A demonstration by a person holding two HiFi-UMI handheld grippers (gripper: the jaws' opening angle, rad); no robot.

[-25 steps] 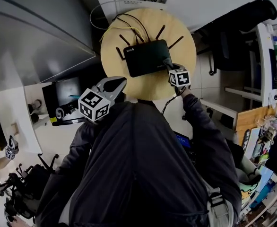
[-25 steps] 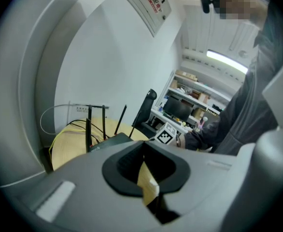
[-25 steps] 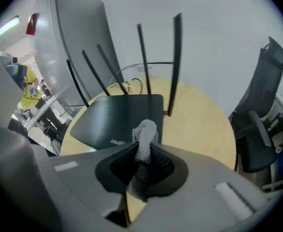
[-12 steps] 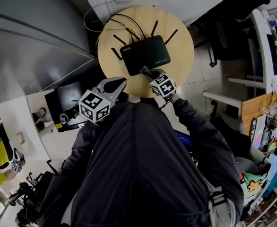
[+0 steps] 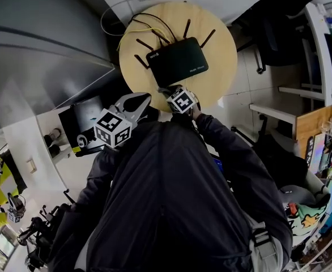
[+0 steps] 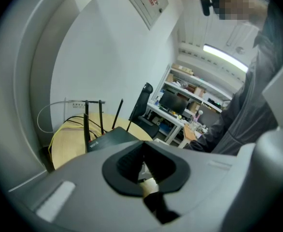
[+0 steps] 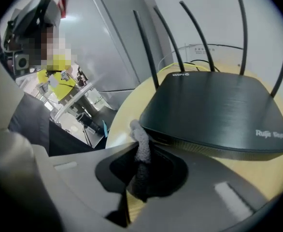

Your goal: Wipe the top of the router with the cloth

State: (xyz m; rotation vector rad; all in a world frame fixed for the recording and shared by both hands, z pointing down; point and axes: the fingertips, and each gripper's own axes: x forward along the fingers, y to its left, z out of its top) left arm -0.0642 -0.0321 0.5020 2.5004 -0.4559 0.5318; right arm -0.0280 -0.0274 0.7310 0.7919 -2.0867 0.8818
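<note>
A black router (image 5: 177, 61) with several antennas lies on the round wooden table (image 5: 220, 44). My right gripper (image 5: 165, 89) sits at the router's near left corner, its marker cube just behind it. In the right gripper view the jaws (image 7: 140, 153) are shut on a grey cloth (image 7: 142, 137). The cloth's tip touches the router's (image 7: 214, 110) front left edge, below its top surface. My left gripper (image 5: 145, 97) hovers off the table's near left edge, close to my body. Its jaws (image 6: 142, 164) are shut with nothing in them.
Yellow and black cables (image 5: 140, 27) run from the router's back toward the wall. A large grey curved panel (image 5: 35, 50) stands to the left of the table. A black chair (image 5: 279, 16) and shelving (image 5: 324, 44) stand to the right.
My right gripper with the cloth has slid left along the router's near side, from the right front corner to the left front corner. The left gripper has stayed put.
</note>
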